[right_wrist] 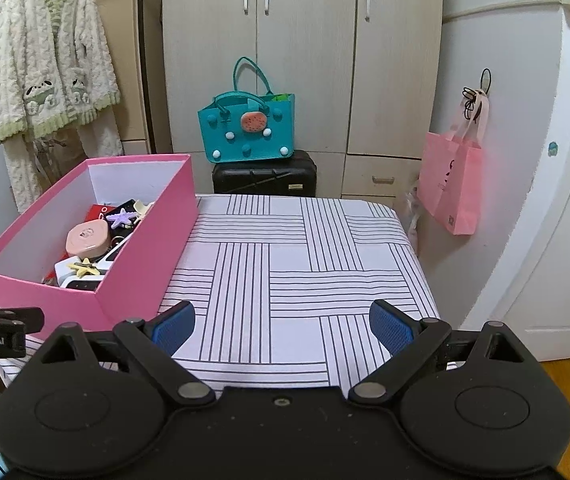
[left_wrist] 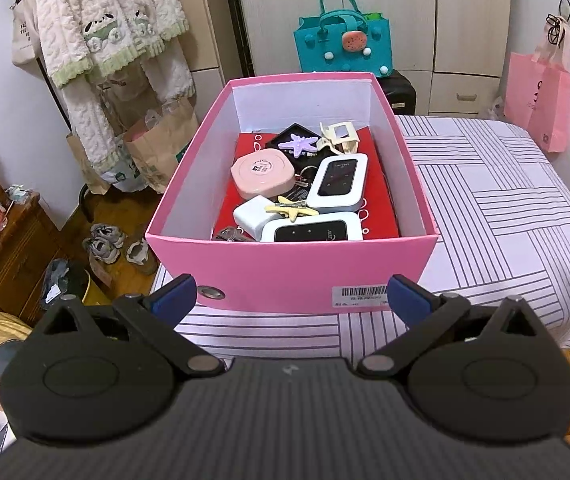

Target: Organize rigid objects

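Hovering empty, left tongs (left_wrist: 291, 298) and right tongs (right_wrist: 281, 326) spread apart; small items already gathered inside pink box (left_wrist: 285, 268) on bed (right_wrist: 305, 264), likely finished.

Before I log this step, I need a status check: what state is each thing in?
pink box: open, no lid, holding small items
left gripper: open, empty
right gripper: open, empty
wardrobe doors: closed
teal bag: upright on black case

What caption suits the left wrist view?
Open left hand-held gripper facing a pink box of small items on a striped bedsheet.
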The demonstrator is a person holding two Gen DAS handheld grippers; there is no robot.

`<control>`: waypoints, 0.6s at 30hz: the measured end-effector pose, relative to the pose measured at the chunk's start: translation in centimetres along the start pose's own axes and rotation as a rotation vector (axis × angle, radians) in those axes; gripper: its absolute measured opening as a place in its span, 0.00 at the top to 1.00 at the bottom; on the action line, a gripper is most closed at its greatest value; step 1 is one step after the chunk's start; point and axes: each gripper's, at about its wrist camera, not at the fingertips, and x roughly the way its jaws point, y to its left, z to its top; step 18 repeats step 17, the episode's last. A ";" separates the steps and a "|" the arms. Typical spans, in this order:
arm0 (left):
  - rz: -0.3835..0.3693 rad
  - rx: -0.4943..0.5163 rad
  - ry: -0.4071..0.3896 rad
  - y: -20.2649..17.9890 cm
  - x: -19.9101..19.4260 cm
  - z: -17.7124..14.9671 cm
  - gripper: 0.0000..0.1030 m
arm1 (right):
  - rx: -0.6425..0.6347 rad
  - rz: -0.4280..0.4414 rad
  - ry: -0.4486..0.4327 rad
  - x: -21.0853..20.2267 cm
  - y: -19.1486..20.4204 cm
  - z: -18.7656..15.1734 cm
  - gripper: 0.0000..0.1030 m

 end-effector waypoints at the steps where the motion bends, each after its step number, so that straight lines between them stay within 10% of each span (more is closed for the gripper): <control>1: 0.001 0.000 -0.002 0.0 -0.1 0.0 0.00 | -0.001 -0.003 0.000 0.0 0.0 -0.1 0.07; 18: -0.002 0.004 -0.035 0.0 -1.0 -0.3 0.00 | -0.001 -0.001 -0.002 -0.2 0.0 -0.4 0.07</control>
